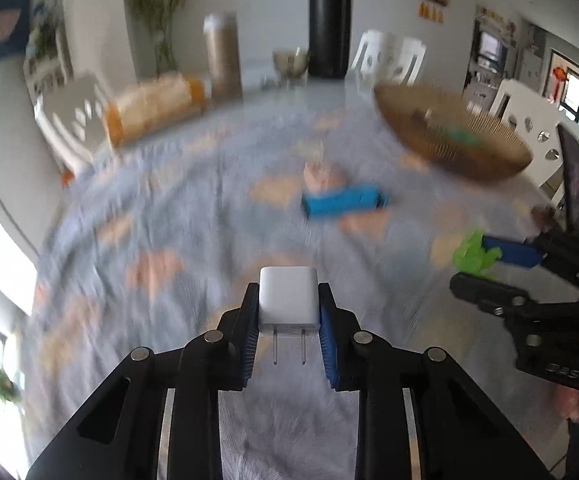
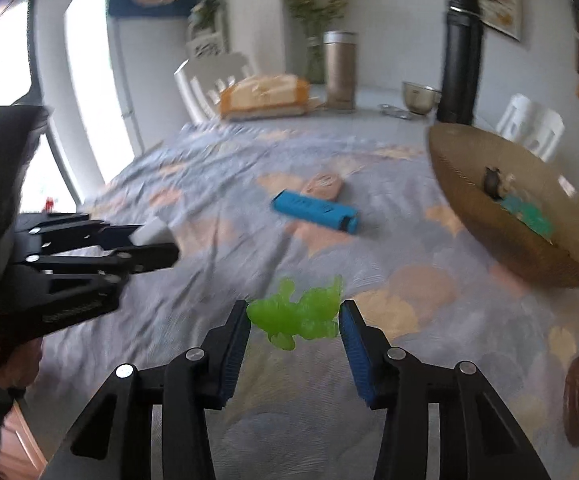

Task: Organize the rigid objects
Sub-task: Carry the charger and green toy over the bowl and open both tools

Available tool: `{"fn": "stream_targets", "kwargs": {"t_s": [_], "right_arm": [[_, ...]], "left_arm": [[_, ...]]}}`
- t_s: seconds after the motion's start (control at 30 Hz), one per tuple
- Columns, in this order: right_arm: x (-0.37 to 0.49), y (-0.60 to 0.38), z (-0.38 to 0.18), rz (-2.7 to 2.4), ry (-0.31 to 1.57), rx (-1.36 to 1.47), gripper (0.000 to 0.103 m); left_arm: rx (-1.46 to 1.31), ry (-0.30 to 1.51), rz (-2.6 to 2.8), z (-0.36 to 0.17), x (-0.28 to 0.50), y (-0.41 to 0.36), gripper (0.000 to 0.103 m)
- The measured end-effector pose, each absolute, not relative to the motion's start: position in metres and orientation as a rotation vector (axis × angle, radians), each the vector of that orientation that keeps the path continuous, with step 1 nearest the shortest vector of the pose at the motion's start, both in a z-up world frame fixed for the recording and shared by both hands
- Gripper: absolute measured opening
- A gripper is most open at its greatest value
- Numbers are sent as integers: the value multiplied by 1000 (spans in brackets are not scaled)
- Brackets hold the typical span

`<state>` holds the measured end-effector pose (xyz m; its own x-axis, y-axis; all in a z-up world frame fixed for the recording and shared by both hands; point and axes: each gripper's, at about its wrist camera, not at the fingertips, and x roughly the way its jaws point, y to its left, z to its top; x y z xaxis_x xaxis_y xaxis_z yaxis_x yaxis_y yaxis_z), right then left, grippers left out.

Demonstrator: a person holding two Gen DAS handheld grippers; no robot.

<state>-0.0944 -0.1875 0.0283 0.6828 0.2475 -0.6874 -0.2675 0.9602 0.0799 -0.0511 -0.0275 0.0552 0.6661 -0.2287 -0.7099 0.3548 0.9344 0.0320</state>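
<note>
Left gripper (image 1: 288,312) jaws clamp a smooth white boxy charger (image 1: 288,298); right gripper (image 2: 294,322) jaws pinch a knobbly green figurine (image 2: 297,312).

The charger (image 1: 288,298) sits between the left gripper's (image 1: 288,312) pads, above the tablecloth (image 1: 193,208). The marker (image 1: 345,200) lies ahead; the basket (image 1: 449,132) stands beyond it, to the right.

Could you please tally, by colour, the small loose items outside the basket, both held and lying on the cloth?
White: 1, the charger clamped in the left hand-held gripper.
Green: 1, the toy between the fingers of the right hand-held gripper.
Blue: 1, the box on the cloth.
Pink: 1, the disc behind it.
Total: 4
</note>
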Motion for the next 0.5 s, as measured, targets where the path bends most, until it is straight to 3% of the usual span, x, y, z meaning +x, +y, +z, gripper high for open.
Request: {"fn": "stream_targets", "kwargs": {"t_s": [0.3, 0.5], "right_arm": [[-92, -290, 140, 36, 581, 176, 45], [-87, -361, 187, -143, 492, 334, 45]], "left_arm": [[143, 571, -496, 161, -22, -111, 24], [53, 581, -604, 170, 24, -170, 24]]}}
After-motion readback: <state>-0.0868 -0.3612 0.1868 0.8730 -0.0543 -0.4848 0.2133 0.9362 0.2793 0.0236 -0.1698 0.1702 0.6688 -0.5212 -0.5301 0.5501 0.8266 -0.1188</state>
